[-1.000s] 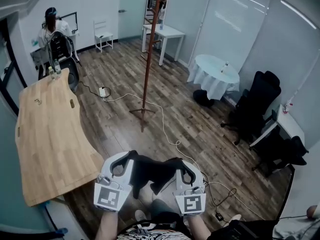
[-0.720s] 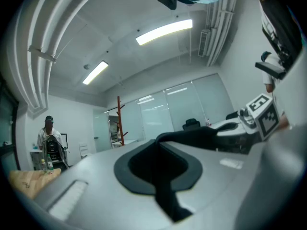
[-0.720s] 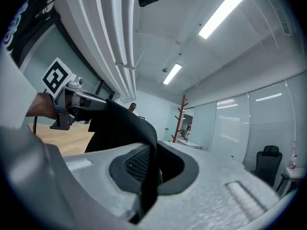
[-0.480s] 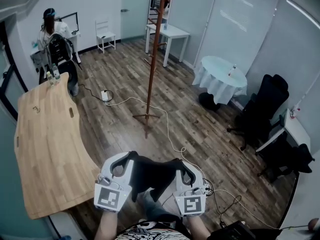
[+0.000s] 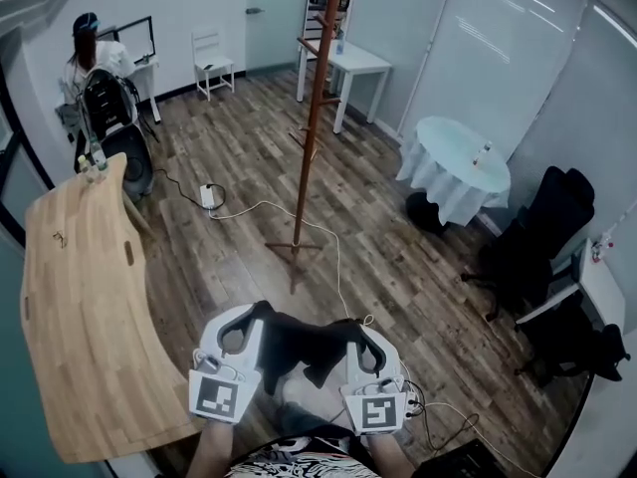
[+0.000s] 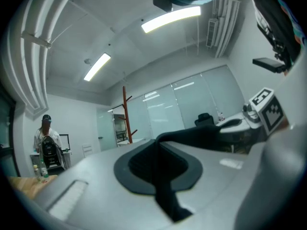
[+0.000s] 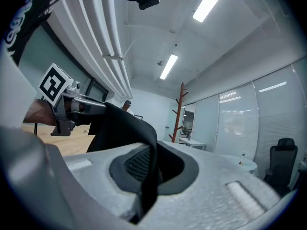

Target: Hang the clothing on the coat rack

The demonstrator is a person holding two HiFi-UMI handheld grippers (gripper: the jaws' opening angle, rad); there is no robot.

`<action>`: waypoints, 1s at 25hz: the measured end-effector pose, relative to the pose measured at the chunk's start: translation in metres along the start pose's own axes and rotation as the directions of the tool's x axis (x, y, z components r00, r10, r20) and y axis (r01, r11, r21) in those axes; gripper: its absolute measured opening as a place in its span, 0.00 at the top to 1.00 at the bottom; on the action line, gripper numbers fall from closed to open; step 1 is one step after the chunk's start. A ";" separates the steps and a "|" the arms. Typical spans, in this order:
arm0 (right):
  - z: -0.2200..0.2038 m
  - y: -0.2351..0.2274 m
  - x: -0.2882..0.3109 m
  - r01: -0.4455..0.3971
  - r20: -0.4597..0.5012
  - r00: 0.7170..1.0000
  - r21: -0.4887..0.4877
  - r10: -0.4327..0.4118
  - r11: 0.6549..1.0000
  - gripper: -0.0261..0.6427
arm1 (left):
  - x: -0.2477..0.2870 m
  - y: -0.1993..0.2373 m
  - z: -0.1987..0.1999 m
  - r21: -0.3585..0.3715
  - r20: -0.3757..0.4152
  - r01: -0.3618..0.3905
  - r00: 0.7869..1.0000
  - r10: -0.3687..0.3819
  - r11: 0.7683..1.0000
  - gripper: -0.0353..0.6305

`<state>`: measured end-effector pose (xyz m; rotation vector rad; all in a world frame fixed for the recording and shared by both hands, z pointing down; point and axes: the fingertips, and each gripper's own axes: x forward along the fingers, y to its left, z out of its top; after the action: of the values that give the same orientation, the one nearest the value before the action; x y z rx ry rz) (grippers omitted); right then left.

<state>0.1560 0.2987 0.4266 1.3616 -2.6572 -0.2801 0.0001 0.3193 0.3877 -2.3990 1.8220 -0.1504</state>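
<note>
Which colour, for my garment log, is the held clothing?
Black clothing; the head view shows it best.

Left gripper (image 6: pixel 160 174) was clamped tight on the black clothing (image 6: pixel 201 135), which stretched over to the right gripper (image 6: pixel 259 114).

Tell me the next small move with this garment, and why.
Probably step toward the coat rack with both grips closed: the black garment hangs between the left gripper and right gripper, both shut on it, and the rack stands ahead across the floor.
</note>
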 end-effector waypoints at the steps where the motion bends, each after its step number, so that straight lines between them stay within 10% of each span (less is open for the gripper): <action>1: -0.001 -0.009 0.016 0.000 0.002 1.000 0.010 0.000 1.000 0.95 | 0.016 0.007 -0.001 -0.001 -0.004 -0.004 1.000 0.004 1.000 0.95; 25: 0.002 -0.111 0.288 0.031 0.057 0.998 0.009 -0.031 0.999 0.95 | 0.279 0.162 -0.012 0.041 0.052 0.038 0.998 -0.040 0.998 0.95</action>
<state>0.0762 0.0005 0.4110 1.4194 -2.6876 -0.3169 -0.0805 0.0068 0.3748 -2.3887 1.7334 -0.1246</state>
